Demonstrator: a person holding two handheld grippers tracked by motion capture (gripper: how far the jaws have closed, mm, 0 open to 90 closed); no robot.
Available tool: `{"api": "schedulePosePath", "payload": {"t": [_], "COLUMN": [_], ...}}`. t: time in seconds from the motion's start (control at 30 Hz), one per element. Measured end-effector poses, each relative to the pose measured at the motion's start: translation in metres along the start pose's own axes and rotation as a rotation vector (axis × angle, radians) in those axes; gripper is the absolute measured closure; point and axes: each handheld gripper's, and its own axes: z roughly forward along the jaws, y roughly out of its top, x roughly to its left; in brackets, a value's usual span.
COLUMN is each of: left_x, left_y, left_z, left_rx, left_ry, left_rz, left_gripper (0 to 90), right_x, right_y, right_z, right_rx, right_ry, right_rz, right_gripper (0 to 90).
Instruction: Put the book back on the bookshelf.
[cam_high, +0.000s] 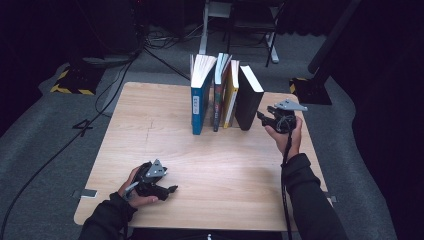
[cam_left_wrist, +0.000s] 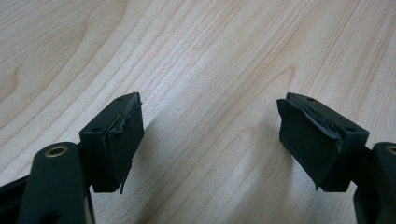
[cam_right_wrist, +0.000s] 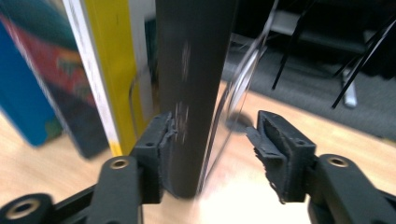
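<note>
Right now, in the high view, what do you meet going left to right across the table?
Left gripper → blue book → dark book with colourful spine → yellow book → black book → right gripper.

A pale, square wooden table (cam_high: 210, 165) with rounded corners stands on grey carpeted floor (cam_high: 45, 125). Four books stand upright on it in a row near its far edge, spines toward me. The thick blue paperback (cam_high: 201, 95) is the landmark: just right of it stands a slim dark book with a multicoloured spine (cam_high: 218, 95), then a yellow-spined book (cam_high: 230, 97), then a black hardback (cam_high: 248, 97) at the right end, leaning slightly.
</note>
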Motion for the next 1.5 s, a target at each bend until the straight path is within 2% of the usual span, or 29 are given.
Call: {"api": "schedulePosePath", "payload": {"t": [0.1,0.2,0.33,0.43,0.5,0.57,0.77,1.0,1.4,1.5], "left_x": [0.0,0.0,0.0,0.0,0.0,0.0,0.0,0.0,0.0,0.0], "left_y": [0.0,0.0,0.0,0.0,0.0,0.0,0.0,0.0,0.0,0.0], "left_z": [0.0,0.0,0.0,0.0,0.0,0.0,0.0,0.0,0.0,0.0], "left_rx": [0.0,0.0,0.001,0.0,0.0,0.0,0.001,0.001,0.001,0.001], "left_ry": [0.0,-0.001,-0.001,0.0,-0.001,-0.001,-0.005,-0.006,-0.005,-0.005], "left_rz": [-0.001,-0.001,0.0,-0.001,0.0,0.0,0.002,0.001,0.001,0.002], "left_gripper": [22.3,22.3,22.3,22.3,22.3,22.3,22.1,21.8,22.1,22.1], "right_x": [0.0,0.001,0.009,0.014,0.016,0.016,0.02,0.034,0.034,0.034], "right_y": [-0.011,-0.018,-0.02,-0.021,-0.022,-0.022,-0.019,-0.01,-0.007,-0.006], "right_z": [0.009,0.019,0.032,0.039,0.043,0.045,0.048,0.056,0.06,0.059], "right_rx": [0.03,0.051,0.069,0.069,0.068,0.063,0.068,0.074,0.078,0.076], "right_ry": [-0.007,0.034,0.013,0.009,0.008,0.017,0.015,0.006,-0.004,0.0], "right_rz": [-0.002,0.021,-0.023,-0.025,-0.028,-0.014,-0.02,-0.043,-0.018,-0.019], "right_gripper": [56.6,58.8,60.6,62.5,59.5,58.5,59.7,63.1,61.8,57.5]}}
